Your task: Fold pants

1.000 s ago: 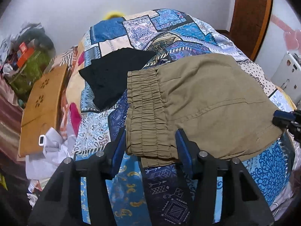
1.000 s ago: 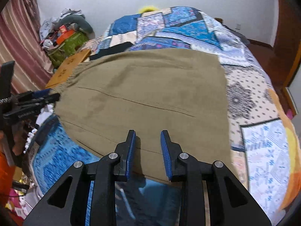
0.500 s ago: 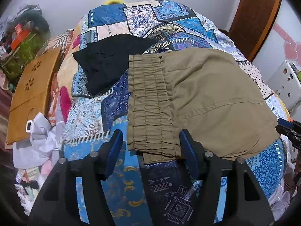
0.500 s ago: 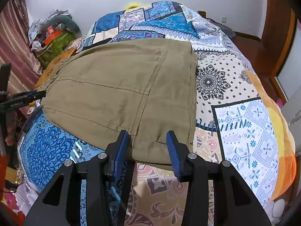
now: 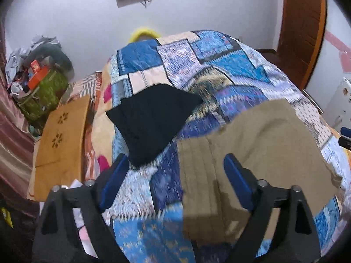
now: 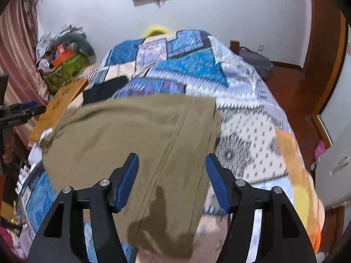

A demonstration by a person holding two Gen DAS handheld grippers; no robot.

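Note:
Folded khaki pants [image 5: 252, 153] lie flat on the patchwork bedspread [image 5: 197, 70]. In the left wrist view my left gripper [image 5: 173, 171] hangs above the pants' gathered waistband edge, jaws wide and still opening, nothing pressed between the blue pads. In the right wrist view the pants [image 6: 136, 140] fill the middle, and my right gripper [image 6: 172, 171] hovers over their near right corner, jaws opening, the pads clear of the cloth. The left gripper's tip [image 6: 22, 111] shows at the left edge of that view. Both views are motion-blurred.
A folded black garment [image 5: 151, 120] lies on the bed beyond the pants. A wooden lap table [image 5: 61, 140] leans at the bed's left side, with a green bag [image 5: 43, 96] and clutter behind it. A wooden door [image 5: 302, 28] stands at the right.
Both grippers let go of the pants, opened wider and drew back and up from the bed. The pants stay flat where they were laid.

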